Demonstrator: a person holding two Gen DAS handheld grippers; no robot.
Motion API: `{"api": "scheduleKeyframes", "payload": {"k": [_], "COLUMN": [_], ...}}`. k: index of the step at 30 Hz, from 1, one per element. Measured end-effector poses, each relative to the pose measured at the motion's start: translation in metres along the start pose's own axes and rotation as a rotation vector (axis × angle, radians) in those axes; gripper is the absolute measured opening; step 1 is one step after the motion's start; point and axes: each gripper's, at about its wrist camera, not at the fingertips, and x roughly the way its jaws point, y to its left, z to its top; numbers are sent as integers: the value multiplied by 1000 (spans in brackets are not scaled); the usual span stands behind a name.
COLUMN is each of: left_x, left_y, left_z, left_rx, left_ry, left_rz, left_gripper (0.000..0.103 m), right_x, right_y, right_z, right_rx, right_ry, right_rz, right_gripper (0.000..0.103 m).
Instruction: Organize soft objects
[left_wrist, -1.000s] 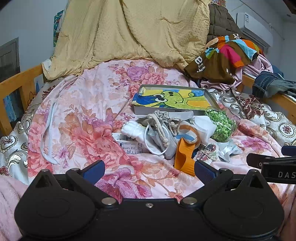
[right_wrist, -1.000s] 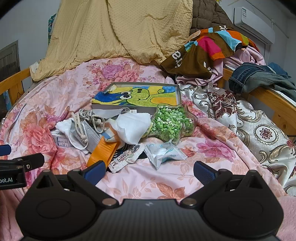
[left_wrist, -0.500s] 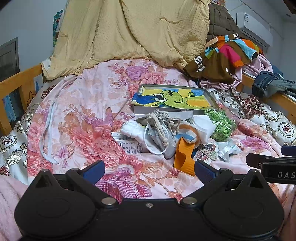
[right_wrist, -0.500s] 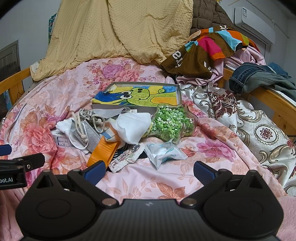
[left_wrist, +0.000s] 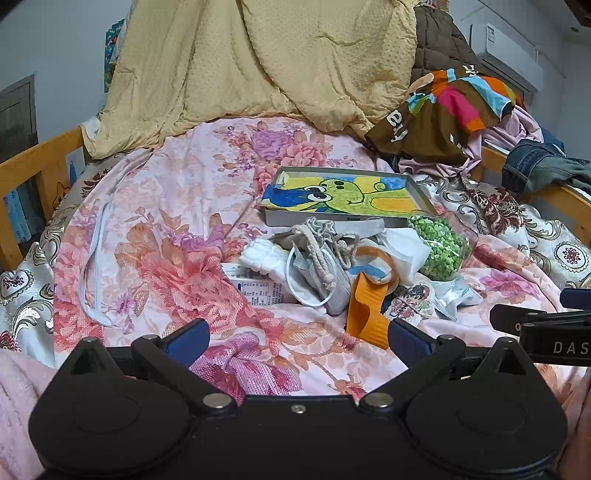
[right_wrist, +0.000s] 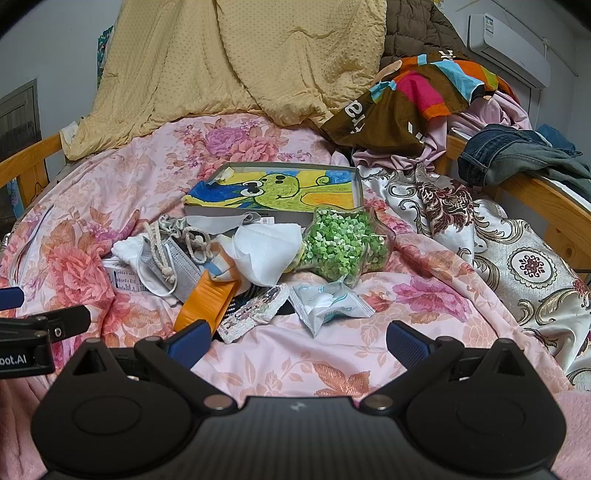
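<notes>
A heap of small soft items lies mid-bed on the floral bedspread (left_wrist: 177, 221): a grey drawstring pouch (left_wrist: 321, 258), white face masks (right_wrist: 266, 247), an orange strap (right_wrist: 207, 295), a clear star-shaped bag of green bits (right_wrist: 343, 243), a small sealed packet (right_wrist: 328, 302) and a printed patch (right_wrist: 255, 310). Behind the heap sits a shallow grey box (left_wrist: 347, 199) with a frog drawing. My left gripper (left_wrist: 298, 341) is open, low and short of the heap. My right gripper (right_wrist: 298, 341) is open too, just before the packet, with nothing between its fingers.
A yellow quilt (left_wrist: 258, 74) is draped at the bed's head. A brown multicoloured garment (right_wrist: 406, 99), pink cloth and jeans (right_wrist: 517, 155) pile up at the right rail. Wooden rails (left_wrist: 33, 166) run along both sides. A thin white strap (left_wrist: 92, 266) lies left.
</notes>
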Motion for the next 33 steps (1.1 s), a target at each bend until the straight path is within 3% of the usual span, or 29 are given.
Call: {"api": "scheduleKeyframes", "payload": {"k": [33], "left_x": [3], "left_y": [-3], "left_z": [-6], "left_rx": [-2], "left_ry": [22], "left_rz": [-11], "left_gripper": [102], "right_x": [0], "right_y": [0], "right_z": [0], "right_rx": [-1], "right_ry": [1], "right_rz": [-1], "right_gripper": [102]}}
